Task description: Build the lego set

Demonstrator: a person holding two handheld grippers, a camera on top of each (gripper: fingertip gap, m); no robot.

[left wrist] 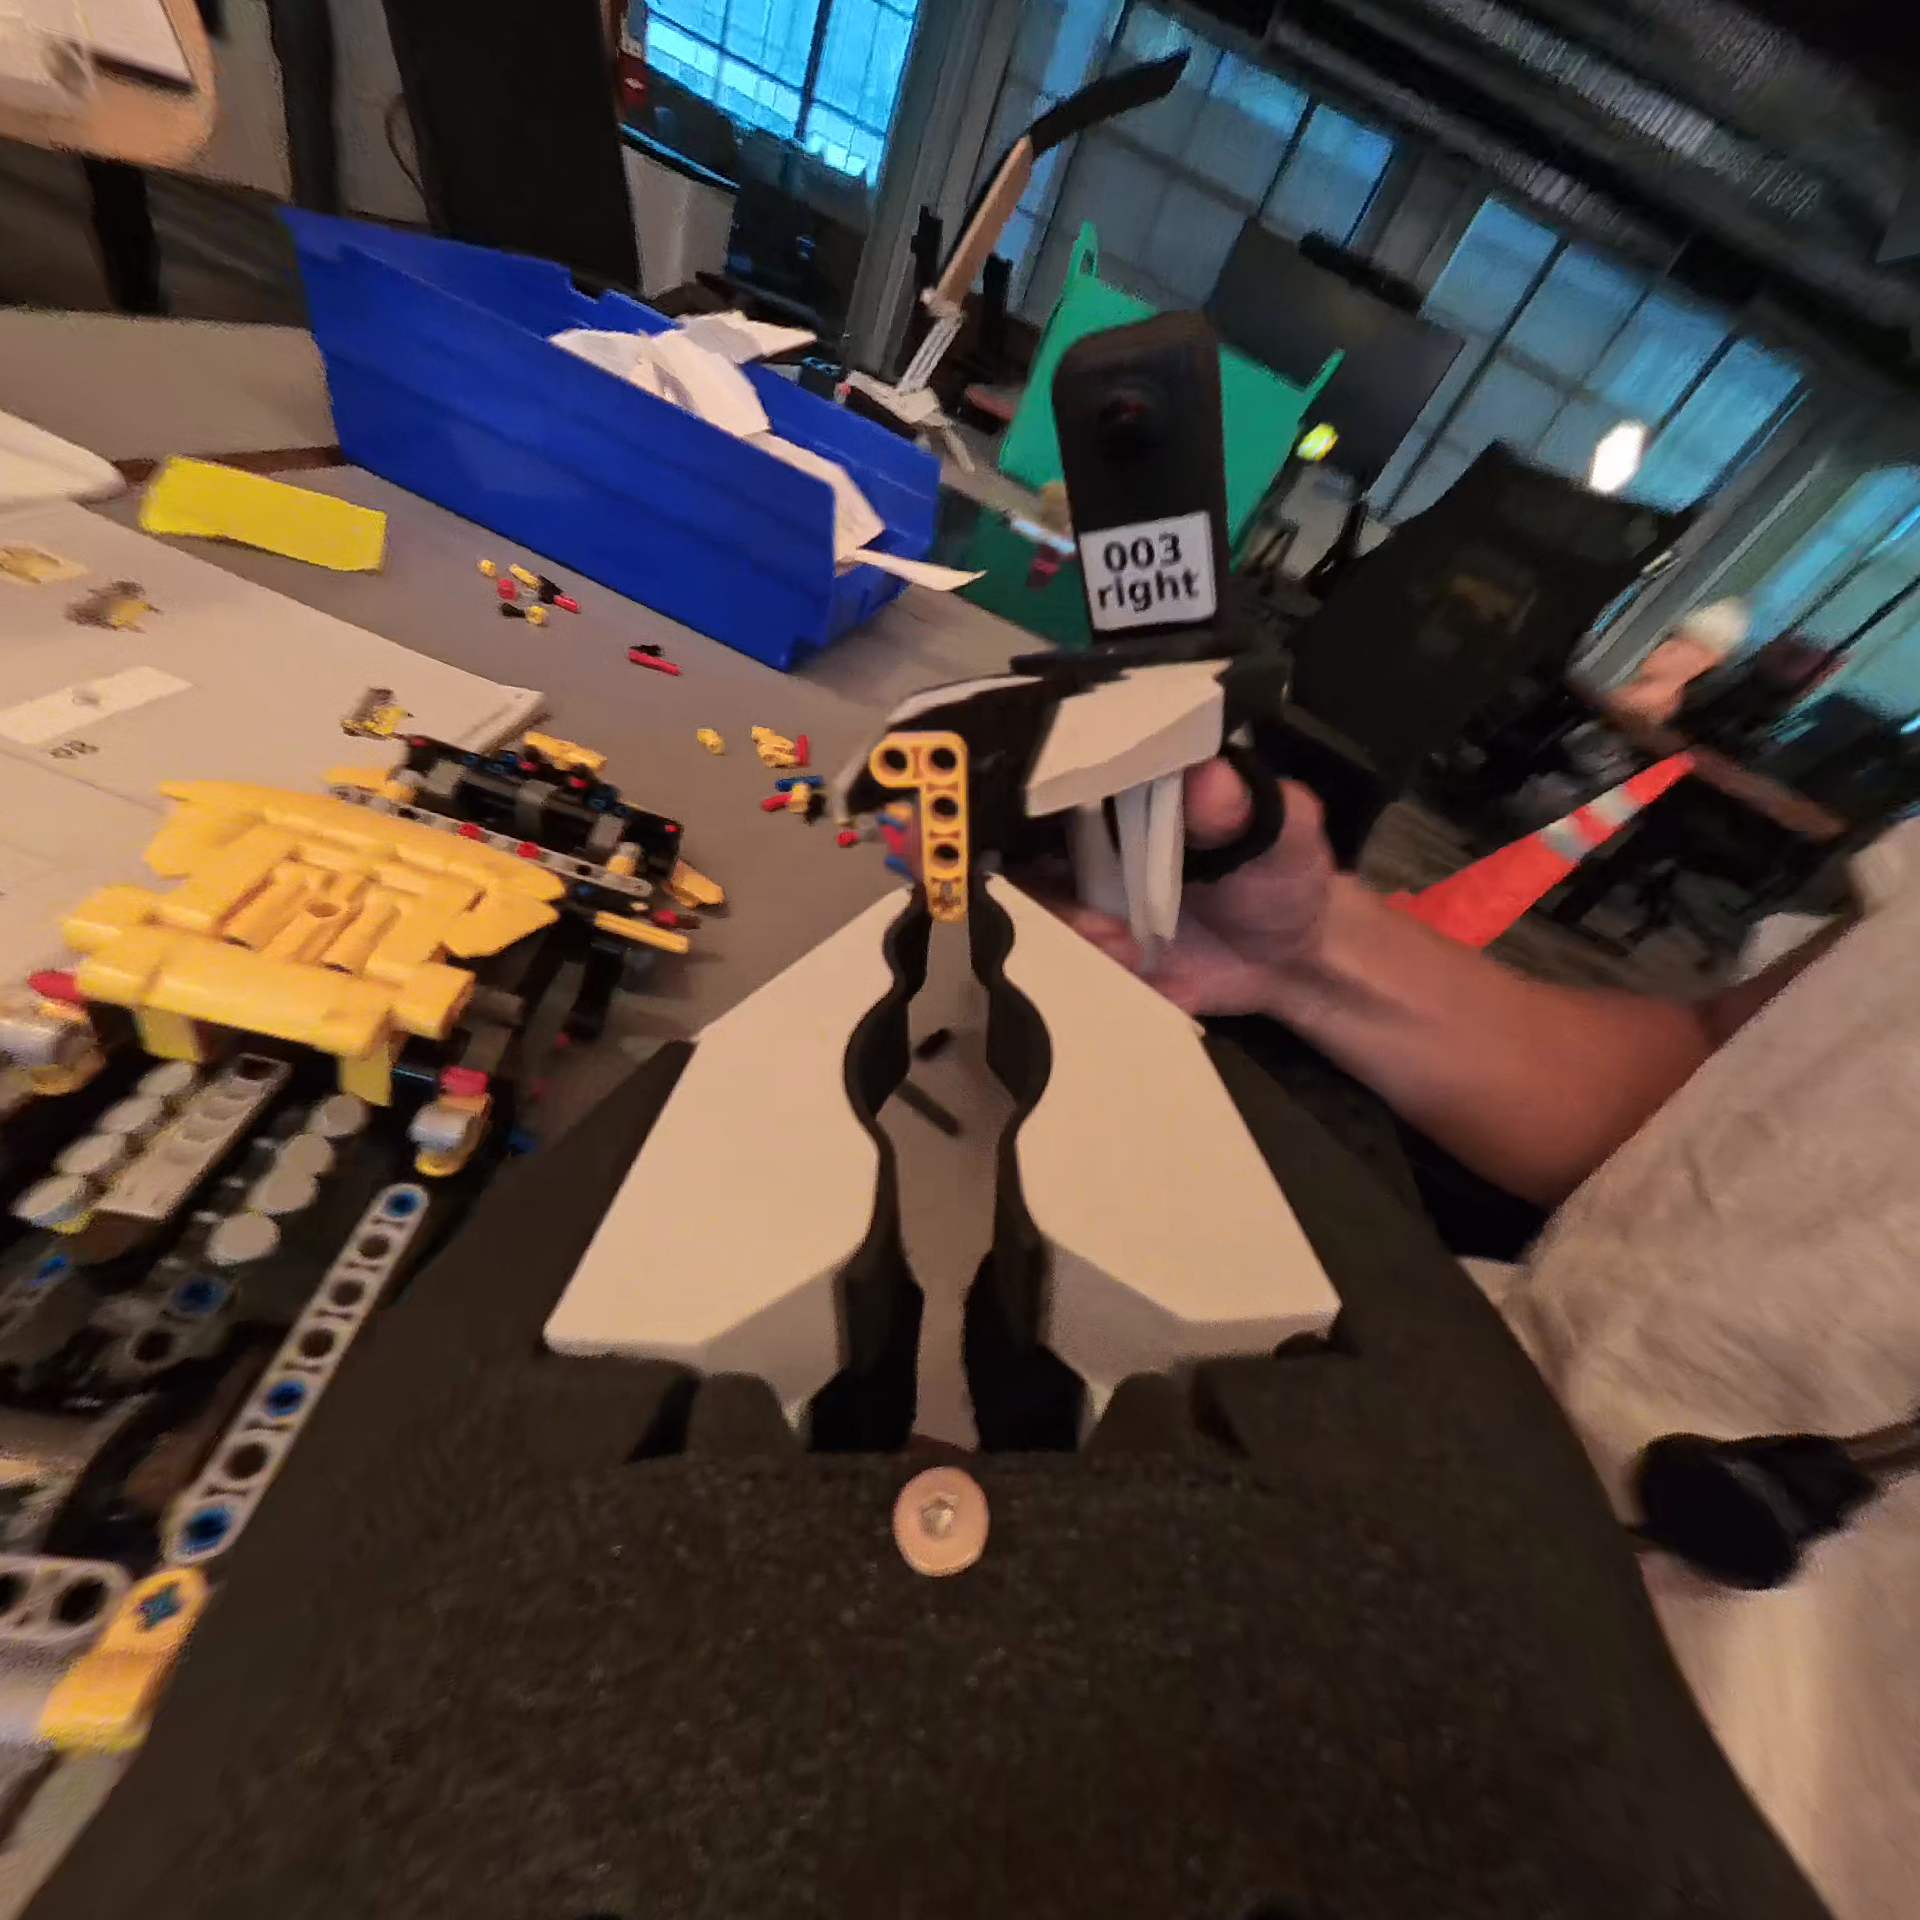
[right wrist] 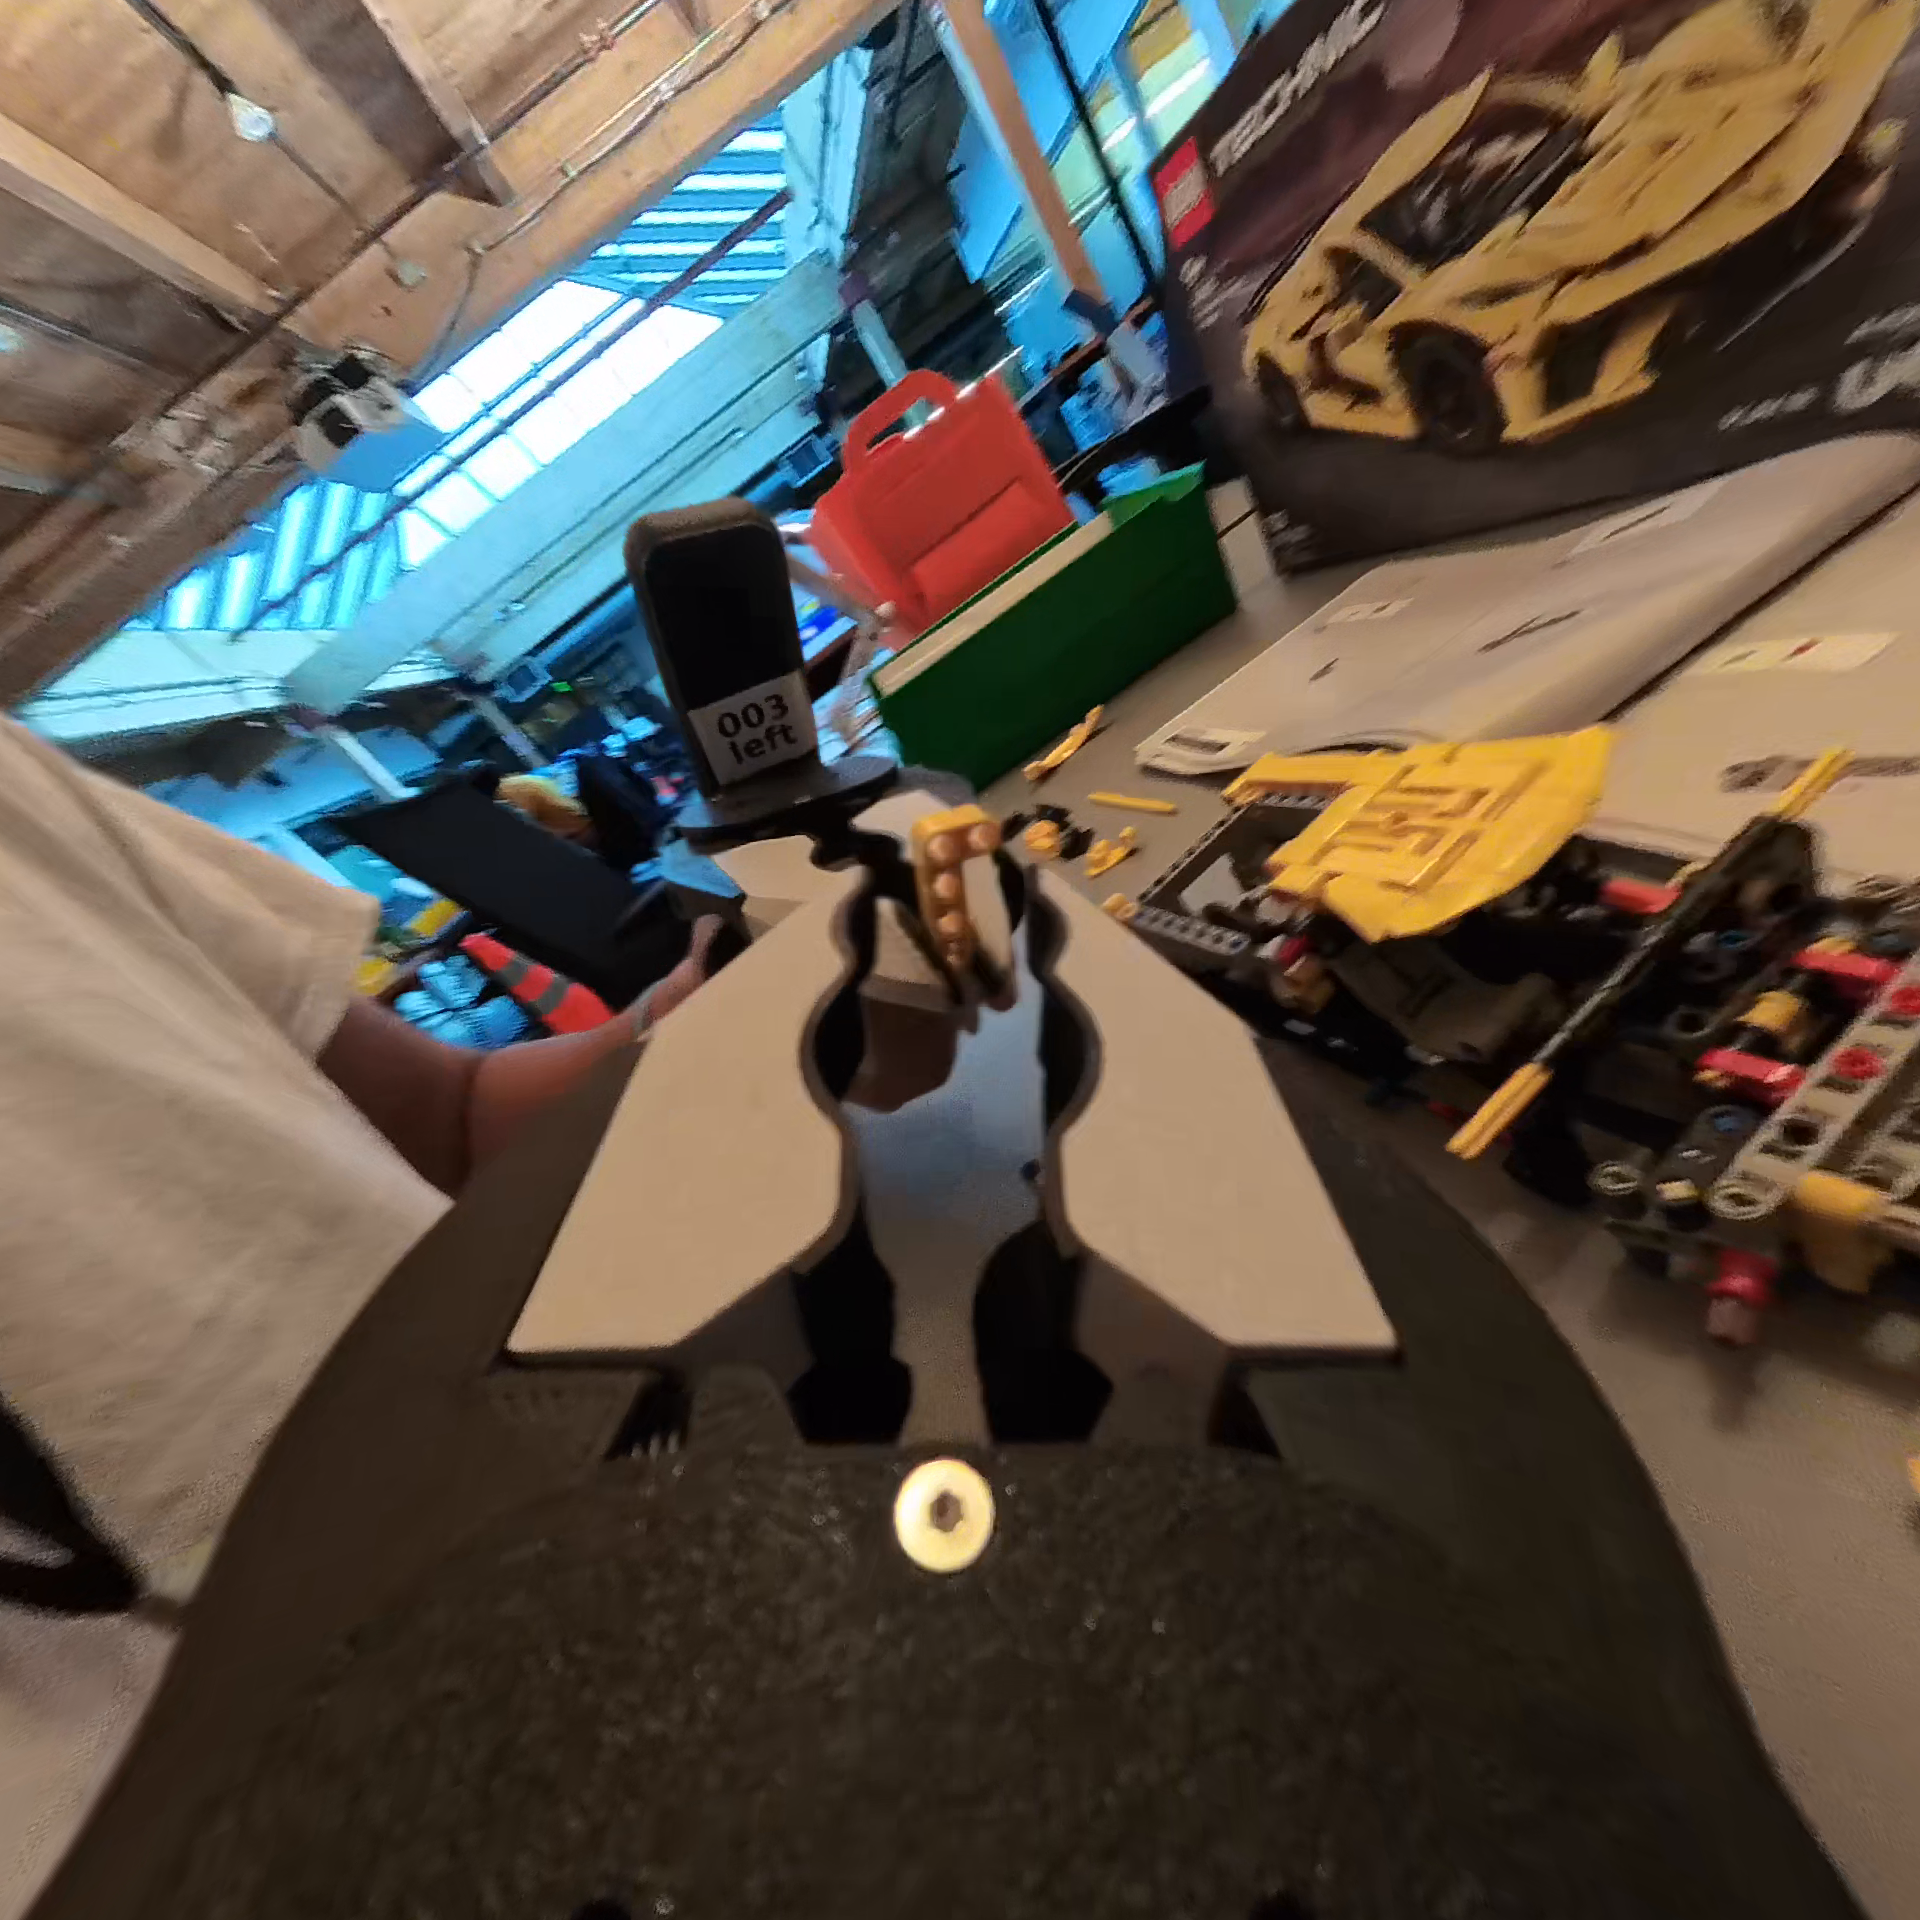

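Lego L-shaped yellow beam (left wrist: 932,821), smooth plastic with round pin holes, hangs between us: our left gripper (left wrist: 943,906) pinches its lower end, our right gripper (right wrist: 940,883) clasps its holed upper part. Left of them lies the half-built yellow car (left wrist: 312,935).

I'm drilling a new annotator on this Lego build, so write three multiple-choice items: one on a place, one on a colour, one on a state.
1. Where is the yellow L-shaped beam? A on the floor; B up in the air, above the table; C on a shelf.
2. What colour is the bin holding crumpled paper? A blue; B red; C white.
3. The left gripper is: A wide open; B shut on the beam; C out of view.
Answers: B, the beam stands clear of the table; A, the bin's walls are blue; B, the gripper's tips pinch the beam's lower end.
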